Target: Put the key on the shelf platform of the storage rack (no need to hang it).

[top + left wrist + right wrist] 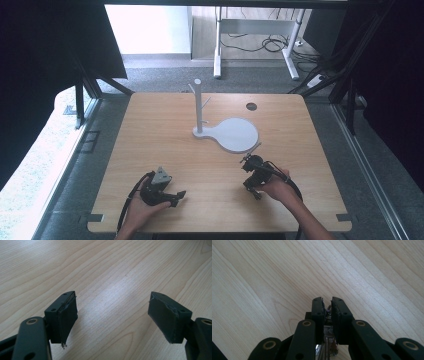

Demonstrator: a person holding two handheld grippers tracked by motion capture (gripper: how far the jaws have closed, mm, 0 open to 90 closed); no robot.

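Note:
A white stand (198, 107), an upright post with short pegs on a flat round base (236, 135), sits mid-table. My left gripper (176, 195) (112, 298) rests low over bare wood at the front left. It is open, with nothing between its worn black pads (66, 315). At the front right, my right gripper (253, 187) (327, 301) points down at the table with its jaws pressed almost together. Thin dark wire shows in the slit between them, and small metal pieces like keys (328, 347) hang below. What they are is partly hidden.
The wooden table (165, 130) has a round cable hole (251, 106) at the back right. Grey carpet surrounds it, black frame struts rise at both sides, and a desk frame with cables (270, 42) stands behind.

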